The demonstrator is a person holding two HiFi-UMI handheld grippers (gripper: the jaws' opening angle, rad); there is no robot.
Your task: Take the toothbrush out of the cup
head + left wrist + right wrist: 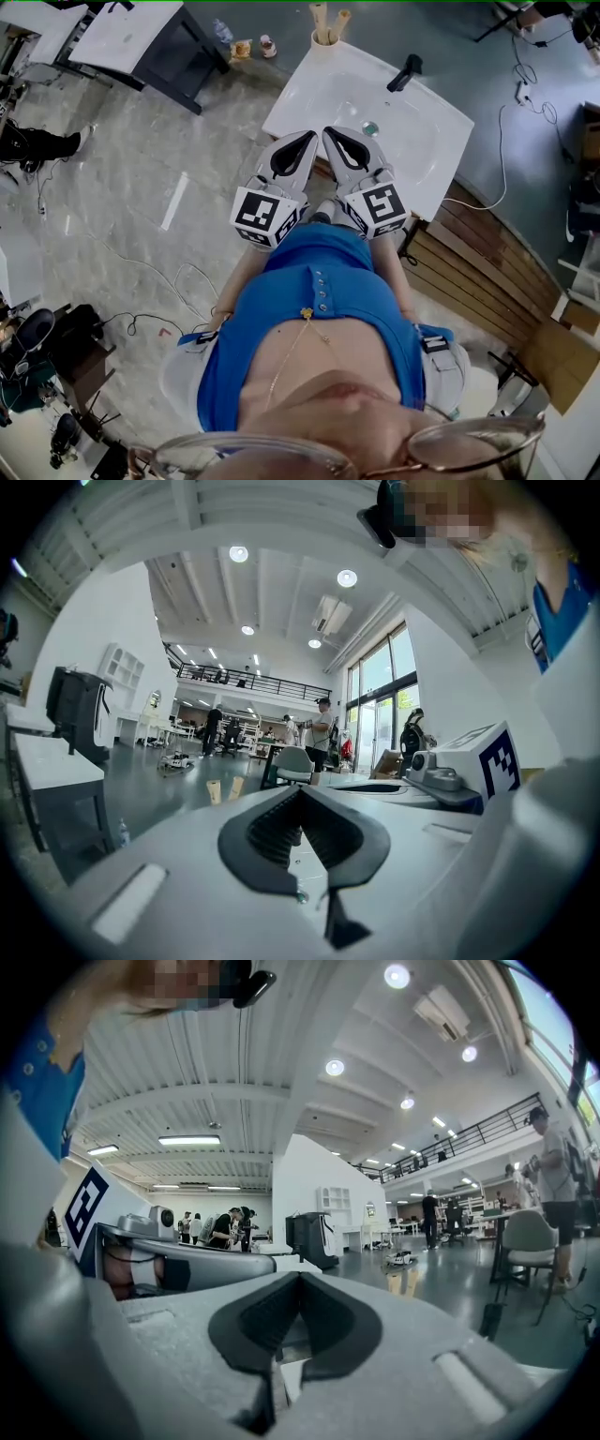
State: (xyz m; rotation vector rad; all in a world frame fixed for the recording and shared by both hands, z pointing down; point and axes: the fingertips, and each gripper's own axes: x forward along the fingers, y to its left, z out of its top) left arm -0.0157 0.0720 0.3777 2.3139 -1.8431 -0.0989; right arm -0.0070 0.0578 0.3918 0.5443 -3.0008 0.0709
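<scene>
A pale cup with wooden-handled toothbrushes upright in it stands at the far corner of the white sink counter. My left gripper and right gripper are held side by side over the counter's near edge, well short of the cup. Both are shut with nothing between the jaws. In the left gripper view the shut jaws point level, and the toothbrush handles show small to the left. In the right gripper view the jaws are shut, with the handles to the right.
A black faucet stands at the counter's far side, and a drain sits in the basin near the gripper tips. A dark table is at the upper left. Cables lie on the floor, wooden slats at the right. People stand far off.
</scene>
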